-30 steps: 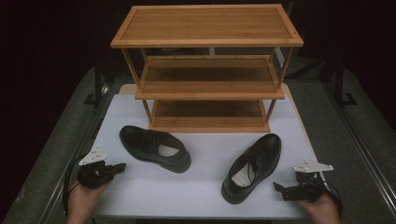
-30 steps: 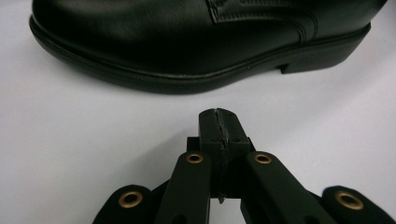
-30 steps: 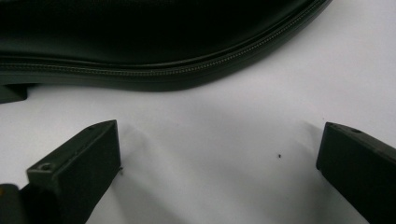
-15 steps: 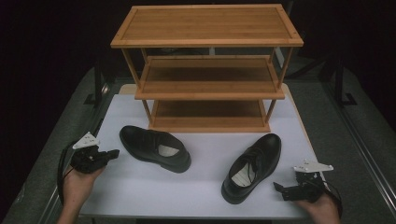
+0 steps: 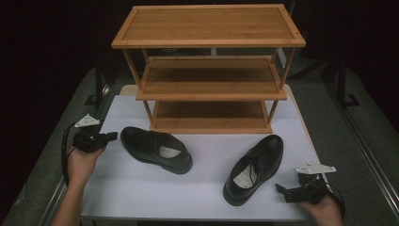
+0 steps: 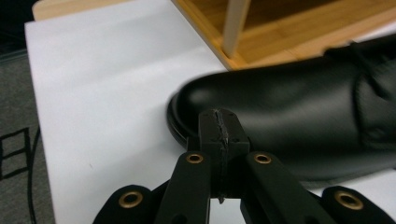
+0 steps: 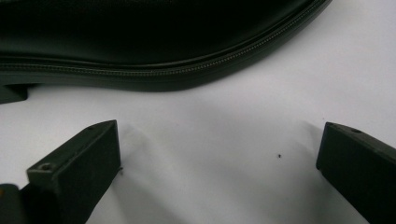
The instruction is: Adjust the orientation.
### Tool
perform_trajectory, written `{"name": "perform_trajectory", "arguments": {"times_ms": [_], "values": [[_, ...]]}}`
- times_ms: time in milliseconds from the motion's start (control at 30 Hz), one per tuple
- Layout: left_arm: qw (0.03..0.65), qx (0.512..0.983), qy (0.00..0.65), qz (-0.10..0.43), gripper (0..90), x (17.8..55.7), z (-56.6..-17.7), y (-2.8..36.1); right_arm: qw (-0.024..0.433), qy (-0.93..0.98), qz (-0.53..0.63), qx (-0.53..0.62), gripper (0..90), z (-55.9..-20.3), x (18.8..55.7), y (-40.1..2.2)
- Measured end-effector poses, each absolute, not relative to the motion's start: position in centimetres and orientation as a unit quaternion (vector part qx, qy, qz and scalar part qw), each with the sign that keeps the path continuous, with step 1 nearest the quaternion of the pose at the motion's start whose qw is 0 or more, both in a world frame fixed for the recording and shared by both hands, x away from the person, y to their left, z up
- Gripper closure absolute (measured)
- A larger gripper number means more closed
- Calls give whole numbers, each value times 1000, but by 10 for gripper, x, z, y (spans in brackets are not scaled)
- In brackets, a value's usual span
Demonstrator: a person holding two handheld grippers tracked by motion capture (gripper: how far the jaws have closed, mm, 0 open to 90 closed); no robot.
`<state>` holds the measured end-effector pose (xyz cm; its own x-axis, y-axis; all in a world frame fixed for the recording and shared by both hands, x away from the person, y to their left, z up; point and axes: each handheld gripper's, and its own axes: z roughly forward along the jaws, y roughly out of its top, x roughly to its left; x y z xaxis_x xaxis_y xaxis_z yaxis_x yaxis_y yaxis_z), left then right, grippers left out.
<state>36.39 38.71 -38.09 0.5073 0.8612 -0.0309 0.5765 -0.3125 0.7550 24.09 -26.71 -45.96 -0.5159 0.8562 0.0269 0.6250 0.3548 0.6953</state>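
presently the left shoe (image 5: 156, 150) is seen lying on the bench (image 5: 141, 197) before the left gripper (image 5: 109, 137), jaws closed and empty. stiff, slick leather is judged best gripped at the collar; the right gripper (image 5: 282, 190) rests open.

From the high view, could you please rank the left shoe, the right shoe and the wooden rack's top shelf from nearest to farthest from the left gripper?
Measured from the left gripper, at the table's left edge:
1. Left shoe, just beside the jaws, toe pointing at them.
2. Right shoe, across the white sheet, near the right gripper.
3. Top shelf, raised at the back of the table.
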Motion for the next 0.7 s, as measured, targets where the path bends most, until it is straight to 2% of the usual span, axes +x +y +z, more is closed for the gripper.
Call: {"name": "perform_trajectory", "arguments": {"times_ms": [400,700], "values": [[349,783,474,203,899,406,-399,392,173,804,333,461,0,-460,241,-267],[321,790,483,197,900,417,-417,388,173,804,334,461,0,-460,241,-267]]}}
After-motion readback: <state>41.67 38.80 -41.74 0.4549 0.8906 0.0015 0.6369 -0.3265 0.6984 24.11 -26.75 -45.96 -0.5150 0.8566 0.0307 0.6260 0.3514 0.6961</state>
